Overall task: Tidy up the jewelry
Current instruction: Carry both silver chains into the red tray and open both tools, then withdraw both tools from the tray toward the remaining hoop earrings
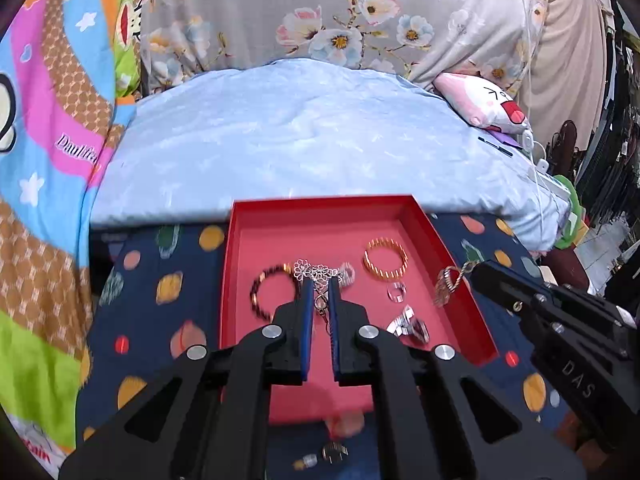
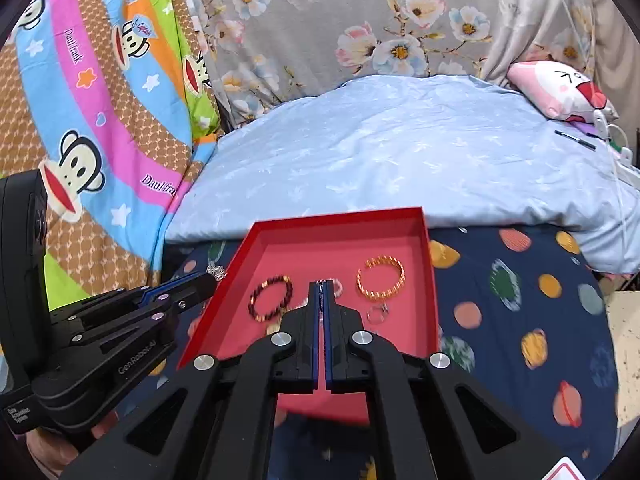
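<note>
Blue-padded black left gripper clenched on a silver flower-link chain, with one strand dangling down between the fingers. From the right wrist view, tip held at the left wall of a red tray. Right gripper likewise pinched tight, gripping a small trinket of linked rings that hangs at the tray's right wall; finer detail of that piece too blurred to tell. Below both claws, the shallow red tray lying open on a navy cloth printed with planets. Inside the tray, toward the left, a dark beaded bracelet lying flat. Toward the far right, a ribbed gold bangle. Just nearer than the bangle, a small clear ring. Nearer again, a crumpled silver piece. Outside the tray, on the cloth in front of its near edge, two small blurred pieces, kind impossible to tell. Beyond the cloth, pale blue bedding. Farther back, grey floral fabric. On the left, a bright cartoon-monkey blanket. At the far right, a pink and white plush pillow.
</note>
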`<action>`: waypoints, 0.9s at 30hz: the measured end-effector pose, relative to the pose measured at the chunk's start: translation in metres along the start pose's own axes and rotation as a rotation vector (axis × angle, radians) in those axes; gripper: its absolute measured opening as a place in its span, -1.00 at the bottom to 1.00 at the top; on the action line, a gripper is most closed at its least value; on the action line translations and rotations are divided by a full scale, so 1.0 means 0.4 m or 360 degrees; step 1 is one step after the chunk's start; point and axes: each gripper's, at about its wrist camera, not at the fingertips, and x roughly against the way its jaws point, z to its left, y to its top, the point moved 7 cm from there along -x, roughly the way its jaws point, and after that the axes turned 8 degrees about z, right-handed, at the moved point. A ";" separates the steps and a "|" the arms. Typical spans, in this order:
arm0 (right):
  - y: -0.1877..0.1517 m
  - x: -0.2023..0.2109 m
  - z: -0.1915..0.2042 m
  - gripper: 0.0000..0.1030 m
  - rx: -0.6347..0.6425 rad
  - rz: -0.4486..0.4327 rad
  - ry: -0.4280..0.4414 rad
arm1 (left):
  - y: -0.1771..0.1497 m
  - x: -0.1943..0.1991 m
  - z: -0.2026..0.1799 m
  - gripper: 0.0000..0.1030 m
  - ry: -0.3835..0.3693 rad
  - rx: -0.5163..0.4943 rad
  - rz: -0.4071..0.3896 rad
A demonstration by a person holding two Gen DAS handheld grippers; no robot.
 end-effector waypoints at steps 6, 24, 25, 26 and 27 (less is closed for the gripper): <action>0.043 -0.084 -0.010 -0.97 -0.0001 0.0035 0.0012 | 0.079 -0.080 0.008 -0.88 -0.0001 0.0004 0.0009; 0.017 -0.231 -0.020 -0.96 0.0059 0.0149 0.0005 | 0.157 -0.248 0.035 -0.87 0.0059 0.0004 0.0088; 0.018 -0.229 -0.021 -0.90 0.0060 0.0140 -0.0006 | 0.158 -0.251 0.035 -0.84 0.0054 0.0009 0.0086; 0.019 -0.227 -0.023 -0.77 0.0060 0.0126 -0.0023 | 0.159 -0.256 0.036 -0.65 0.0059 0.0014 0.0088; 0.021 -0.224 -0.023 -0.69 0.0062 0.0118 -0.0023 | 0.159 -0.258 0.038 -0.37 0.0069 0.0017 0.0090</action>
